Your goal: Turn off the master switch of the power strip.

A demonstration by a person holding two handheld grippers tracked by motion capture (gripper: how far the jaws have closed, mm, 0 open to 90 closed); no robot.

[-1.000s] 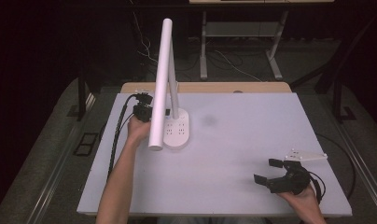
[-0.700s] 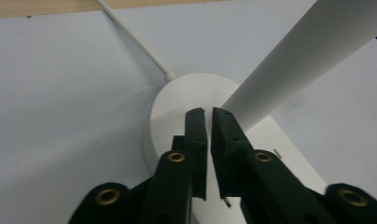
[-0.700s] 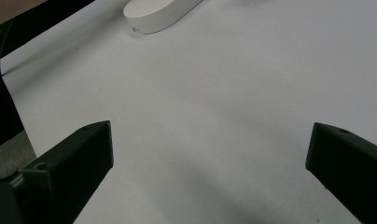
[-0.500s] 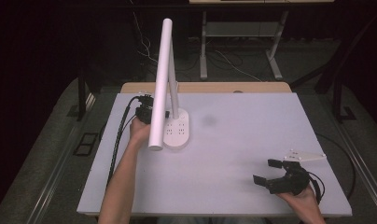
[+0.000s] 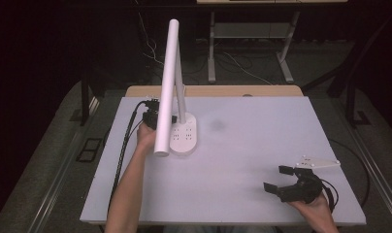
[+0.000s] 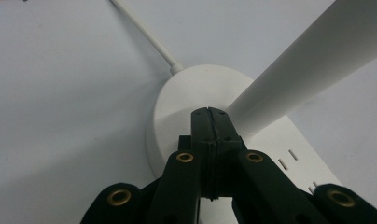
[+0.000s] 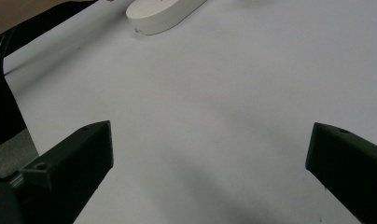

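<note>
The high view is dim, the room around the pale desk nearly black. Soft, even light falls from above, leaving one faint smudge of shadow beside the lamp. Both claw views look brighter but slightly soft, with the near black jaws blurred

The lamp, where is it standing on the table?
In the high view the lamp stands on the table's far left part, right beside the left gripper, far from the right gripper.
</note>
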